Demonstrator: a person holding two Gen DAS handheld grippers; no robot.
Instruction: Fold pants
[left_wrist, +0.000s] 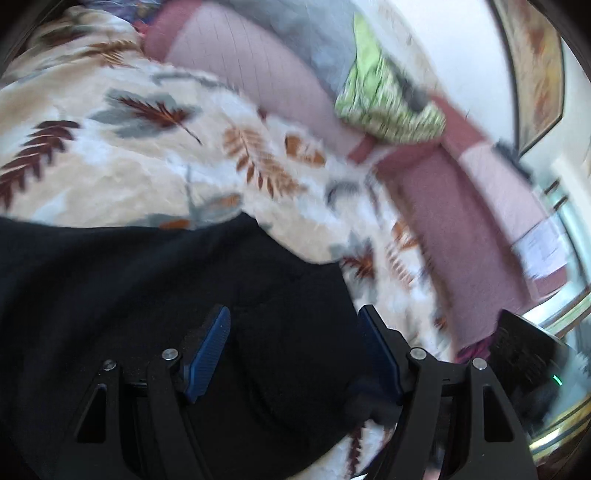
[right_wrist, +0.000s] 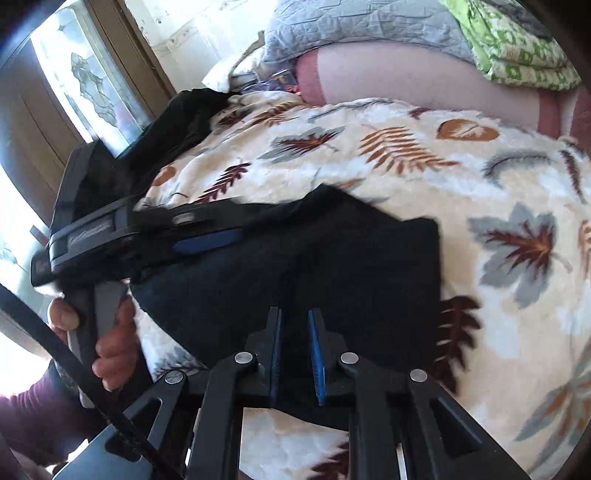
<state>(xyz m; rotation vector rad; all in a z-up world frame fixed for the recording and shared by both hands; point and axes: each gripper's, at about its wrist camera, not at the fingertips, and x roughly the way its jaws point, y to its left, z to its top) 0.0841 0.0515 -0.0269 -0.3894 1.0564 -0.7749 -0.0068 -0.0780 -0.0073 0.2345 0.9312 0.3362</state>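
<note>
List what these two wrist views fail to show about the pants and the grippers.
- Black pants: left wrist view, motion blur and the lower frame edge hide their folds and extent.
- Right gripper: right wrist view, dark cloth hides whether it pinches fabric.
- Left gripper: right wrist view, seen side-on, grip unclear.

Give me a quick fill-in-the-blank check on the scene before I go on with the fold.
1. The pants are ____ in color.
2. They lie on a blanket printed with ____.
3. The left gripper has its jaws wide ____ over the pants.
4. The right gripper has ____ pads, with only a narrow gap between them.

Missing words: black; leaves; open; blue
</note>
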